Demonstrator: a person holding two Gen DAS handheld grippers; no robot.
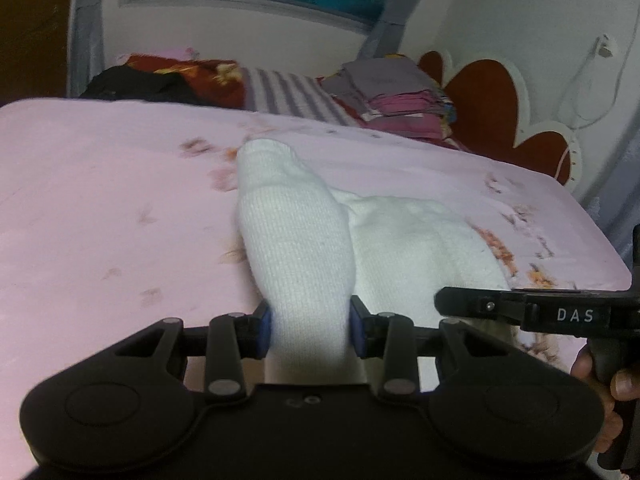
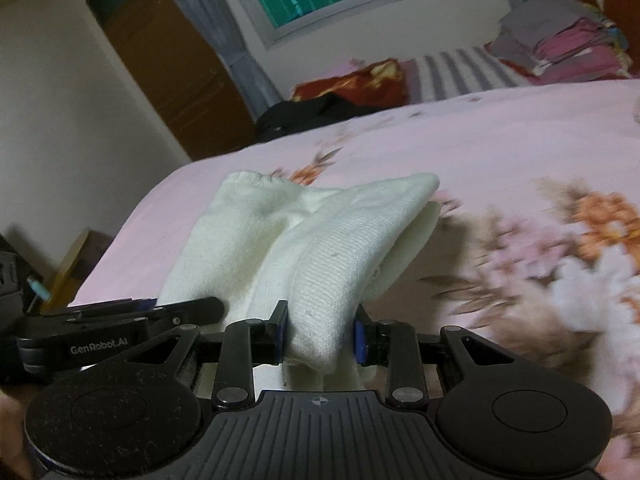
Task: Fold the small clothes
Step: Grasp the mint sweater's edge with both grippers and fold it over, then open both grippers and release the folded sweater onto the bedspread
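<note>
A white knitted sock [image 1: 292, 232] runs from the pink floral bedsheet [image 1: 100, 180] up between the blue pads of my left gripper [image 1: 311, 332], which is shut on it. Beside it, a second white sock part [image 1: 420, 240] leads toward my right gripper [image 1: 452, 304], seen side-on at the right edge. In the right wrist view my right gripper [image 2: 321, 334] is shut on a folded white sock [image 2: 328, 248], lifted off the sheet [image 2: 500, 140]. The other white part [image 2: 224, 232] reaches the left gripper [image 2: 200, 308] at the left. Whether this is one piece or a pair I cannot tell.
A stack of folded clothes [image 1: 392, 92] [image 2: 568, 44] sits at the far end of the bed by a red headboard [image 1: 484, 100]. A dark garment [image 1: 136, 84] [image 2: 312, 112] lies at the far edge. A wooden door [image 2: 160, 60] stands beyond. A hand [image 1: 592, 376] grips the right handle.
</note>
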